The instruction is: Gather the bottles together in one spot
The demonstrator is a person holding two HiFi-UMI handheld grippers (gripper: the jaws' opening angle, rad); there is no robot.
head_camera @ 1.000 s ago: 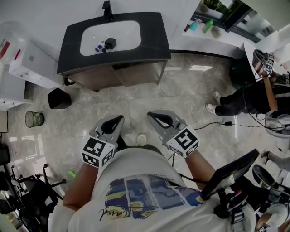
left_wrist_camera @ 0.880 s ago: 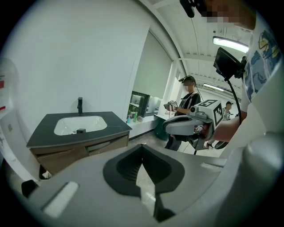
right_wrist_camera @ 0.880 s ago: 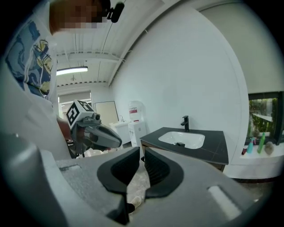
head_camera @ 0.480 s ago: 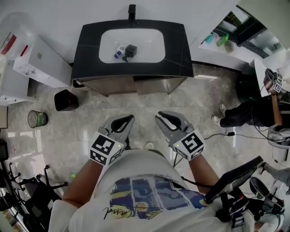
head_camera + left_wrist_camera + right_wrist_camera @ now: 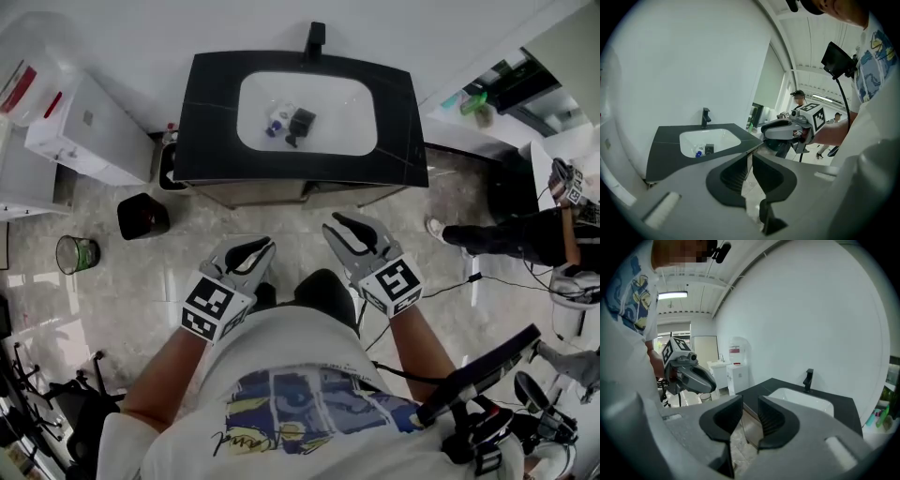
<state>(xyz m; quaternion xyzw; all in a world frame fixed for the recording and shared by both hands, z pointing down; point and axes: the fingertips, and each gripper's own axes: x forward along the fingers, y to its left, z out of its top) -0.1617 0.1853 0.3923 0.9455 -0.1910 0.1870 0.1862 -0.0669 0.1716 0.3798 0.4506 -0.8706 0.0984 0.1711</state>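
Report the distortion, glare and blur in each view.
Head view: wide-angle bowing curves the black vanity countertop; the glossy marble floor mirrors lights. Left gripper view: fisheye circle, dark corners, near foreground soft. Right gripper view: same vignette, ceiling strip light blown out.

I am in a washroom: ahead of my right tool [image 5: 334,228] a dark vanity surface [image 5: 211,127] carries a white basin [image 5: 342,108] and black faucet [image 5: 316,39], above marble floor tiles [image 5: 122,300].

no legible text; cursive script on shirt [image 5: 291,361] too blurred; red label [image 5: 734,349] on wall unit unreadable
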